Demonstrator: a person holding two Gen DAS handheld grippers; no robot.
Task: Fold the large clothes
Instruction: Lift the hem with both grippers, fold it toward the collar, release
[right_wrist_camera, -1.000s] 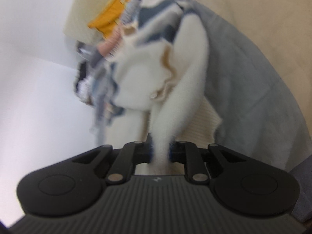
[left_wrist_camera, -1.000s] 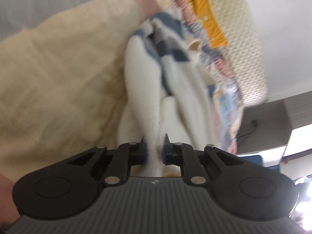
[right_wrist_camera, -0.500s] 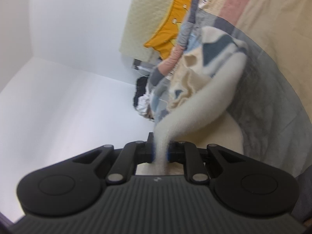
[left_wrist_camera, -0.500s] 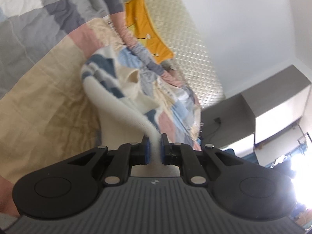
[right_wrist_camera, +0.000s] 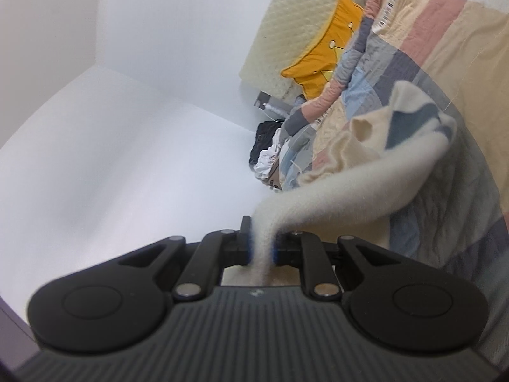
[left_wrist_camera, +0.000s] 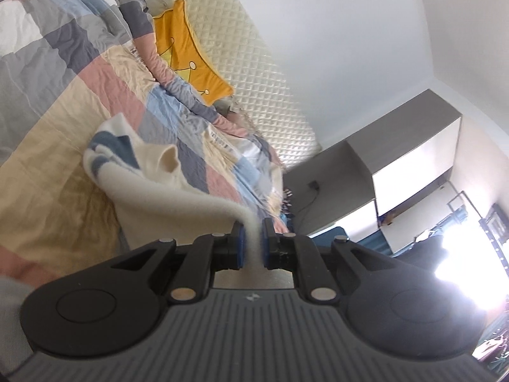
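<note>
A cream fleecy garment [left_wrist_camera: 178,191] with blue-grey patches hangs stretched above a patchwork bedspread [left_wrist_camera: 63,95]. My left gripper [left_wrist_camera: 253,242] is shut on one edge of it, the cloth pinched between the blue pads. In the right wrist view the same garment [right_wrist_camera: 366,184] sags away to the right, and my right gripper [right_wrist_camera: 262,245] is shut on another edge. The far end of the garment is bunched, with a pale lining showing. How much of it still rests on the bed is hidden.
A yellow crown-shaped cushion [left_wrist_camera: 187,63] leans on the quilted cream headboard [left_wrist_camera: 248,70]. A pile of dark and white clothes [right_wrist_camera: 267,152] lies beside the bed by the white wall. Grey cabinets [left_wrist_camera: 397,159] and a bright window [left_wrist_camera: 461,254] stand to the right.
Both grippers have risen and tilted up toward level, lifting the garment off the bedspread and pulling it taut. Walls and headboard have come into view. Both grips stayed shut.
</note>
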